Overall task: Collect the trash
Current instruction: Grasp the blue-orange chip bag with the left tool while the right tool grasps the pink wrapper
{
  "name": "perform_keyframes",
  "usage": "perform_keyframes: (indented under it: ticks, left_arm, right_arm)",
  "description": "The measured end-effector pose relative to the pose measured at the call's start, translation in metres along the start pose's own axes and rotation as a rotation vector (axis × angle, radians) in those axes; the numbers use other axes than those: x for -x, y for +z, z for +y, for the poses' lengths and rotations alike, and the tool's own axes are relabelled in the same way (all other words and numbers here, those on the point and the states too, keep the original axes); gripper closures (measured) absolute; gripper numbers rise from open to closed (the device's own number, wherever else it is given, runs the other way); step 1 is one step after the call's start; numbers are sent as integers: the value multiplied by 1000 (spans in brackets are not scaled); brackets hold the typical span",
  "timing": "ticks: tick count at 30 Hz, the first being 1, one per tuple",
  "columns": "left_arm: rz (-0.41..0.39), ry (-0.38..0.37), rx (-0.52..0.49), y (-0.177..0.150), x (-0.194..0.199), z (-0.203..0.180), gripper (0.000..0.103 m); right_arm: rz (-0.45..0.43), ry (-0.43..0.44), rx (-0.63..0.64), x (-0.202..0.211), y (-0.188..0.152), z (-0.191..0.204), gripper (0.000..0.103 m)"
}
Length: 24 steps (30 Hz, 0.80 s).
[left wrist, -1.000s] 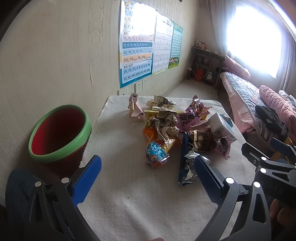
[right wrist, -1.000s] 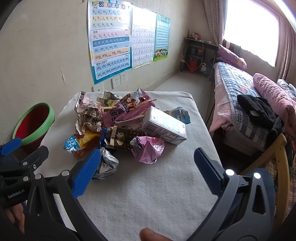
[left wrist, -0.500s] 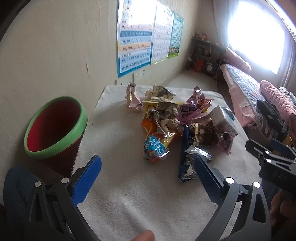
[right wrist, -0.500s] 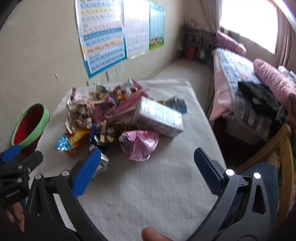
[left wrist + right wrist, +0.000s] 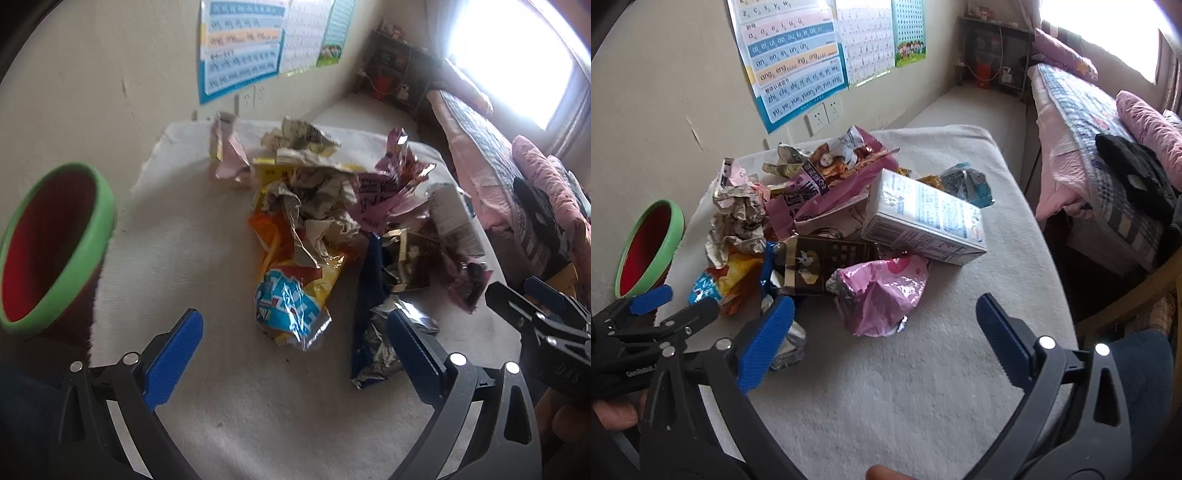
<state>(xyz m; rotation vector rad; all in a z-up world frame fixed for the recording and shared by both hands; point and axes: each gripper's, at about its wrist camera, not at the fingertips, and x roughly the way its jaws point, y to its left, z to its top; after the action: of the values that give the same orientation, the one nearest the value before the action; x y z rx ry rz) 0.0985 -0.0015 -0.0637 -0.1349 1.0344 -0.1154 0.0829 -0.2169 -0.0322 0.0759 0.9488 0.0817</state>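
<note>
From the left wrist camera, the left gripper [image 5: 293, 350] hangs with its blue jaws spread wide and empty over the white cloth-covered table [image 5: 184, 236]. Just ahead of it lies a crumpled blue-and-yellow snack wrapper [image 5: 290, 304], with a dark blue foil packet [image 5: 373, 317] beside it to the right. The green-rimmed red bin [image 5: 51, 243] stands at the table's left edge, against the wall.

From the right wrist camera, the right gripper [image 5: 884, 341] is likewise wide open, holding nothing. A crumpled pink foil bag [image 5: 882, 291] lies just in front, a white milk carton [image 5: 923, 219] on its side behind it, heaped with other wrappers.
</note>
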Motion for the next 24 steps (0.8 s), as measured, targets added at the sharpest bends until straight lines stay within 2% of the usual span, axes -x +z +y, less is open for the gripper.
perform_keyframes:
  ticks: [2, 6, 9, 12, 14, 21, 22, 24]
  left_arm:
    - [18, -2, -5, 3, -9, 1, 14]
    - [55, -1, -17, 5, -25, 0, 33]
    - [69, -24, -15, 7, -32, 1, 42]
    - [72, -39, -14, 7, -37, 2, 48]
    - [74, -35, -16, 7, -38, 4, 55]
    - [81, -53, 4, 5, -34, 11, 65]
    - [82, -57, 2, 4, -33, 11, 65]
    - [86, -69, -1, 2, -29, 9, 66]
  right_arm:
    - [13, -3, -7, -8, 2, 0, 9]
    - [42, -2, -25, -21, 3, 0, 19]
    - [57, 0, -33, -30, 4, 0, 22]
    - [78, 7, -25, -39, 4, 1, 32]
    - [88, 9, -22, -42, 3, 0, 46]
    - [96, 42, -50, -43, -2, -6, 65]
    - [95, 42, -50, -41, -2, -7, 75]
    - [93, 41, -50, -37, -3, -8, 76]
